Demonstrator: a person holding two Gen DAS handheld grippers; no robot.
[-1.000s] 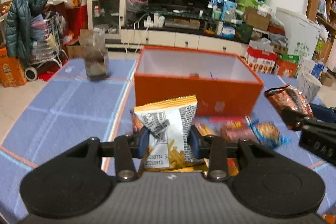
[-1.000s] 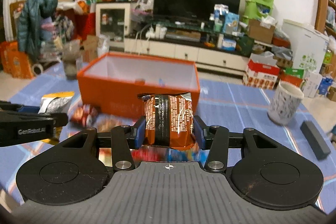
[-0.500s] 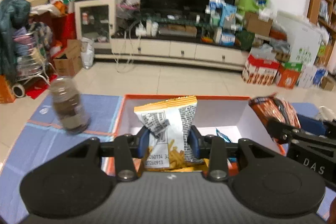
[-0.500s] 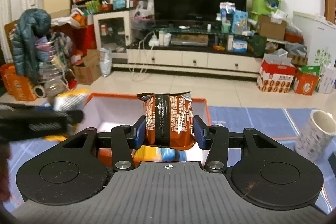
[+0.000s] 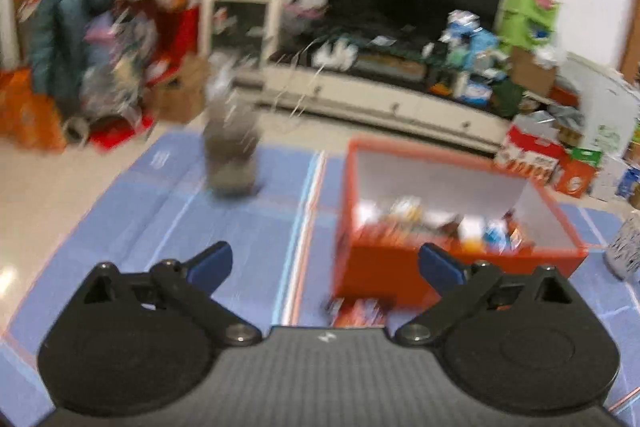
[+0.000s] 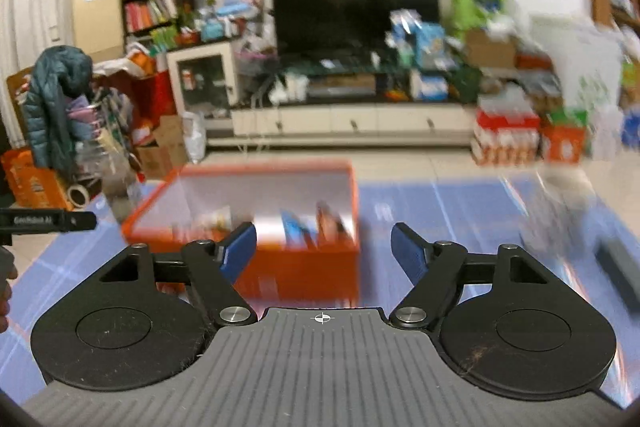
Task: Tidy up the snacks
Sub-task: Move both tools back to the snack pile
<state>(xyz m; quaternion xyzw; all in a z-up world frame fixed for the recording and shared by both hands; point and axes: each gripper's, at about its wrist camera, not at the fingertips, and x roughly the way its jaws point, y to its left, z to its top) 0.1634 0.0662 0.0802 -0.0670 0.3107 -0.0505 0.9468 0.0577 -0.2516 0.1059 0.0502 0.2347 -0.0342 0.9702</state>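
Note:
An orange box (image 5: 452, 267) with white inner walls stands on the blue cloth, with several snack packets (image 5: 436, 221) lying inside it. My left gripper (image 5: 324, 265) is back from the box's near left corner, its jaws opening wide with nothing between them. In the right wrist view the same orange box (image 6: 288, 263) lies just ahead of my right gripper (image 6: 323, 247), whose jaws are opening and hold nothing. More snack packets (image 5: 358, 309) lie on the cloth in front of the box. Both views are blurred by motion.
A glass jar (image 5: 232, 147) stands on the blue cloth (image 5: 180, 227) left of the box. A patterned white cup (image 5: 624, 251) sits at the right, and a dark bar (image 6: 618, 273) lies on the cloth there. The left gripper's tip (image 6: 48, 221) shows at the left edge.
Both grippers carried their packets over the box, let go and opened. The yellow-white packet and the brown-orange packet have left the jaws. Both grippers have drawn back from the box.

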